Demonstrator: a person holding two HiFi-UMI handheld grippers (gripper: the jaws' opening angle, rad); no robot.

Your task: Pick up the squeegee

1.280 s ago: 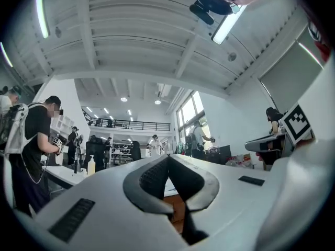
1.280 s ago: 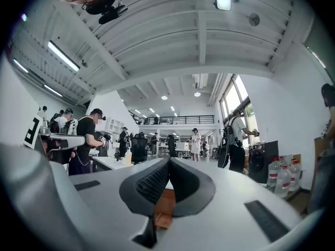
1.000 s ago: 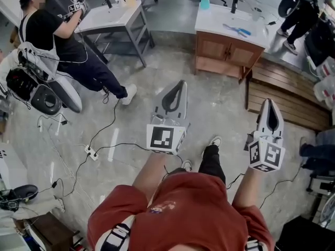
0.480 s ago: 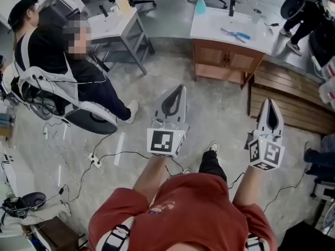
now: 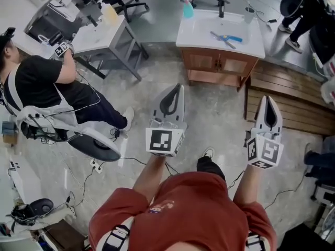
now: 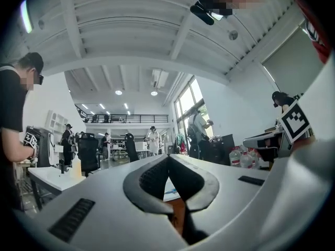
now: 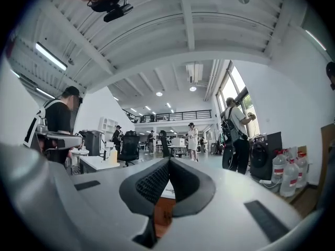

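A person holds the left tool and right tool level, both clenched on nothing. The squeegee lies well ahead on the far white surface. It looks light and stiff, probably best gripped across its handle.

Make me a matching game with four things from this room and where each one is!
Things:
1. blue-handled squeegee
2. teal plastic bottle
3. pale yellow bottle
4. white power strip

Places:
A. on the grey floor, among black cables
B. middle of the white countertop on the wooden cabinet
C. on the white table with grey legs
D. far left corner of that white countertop

Pairs: 1-B, 2-D, 3-C, 4-A
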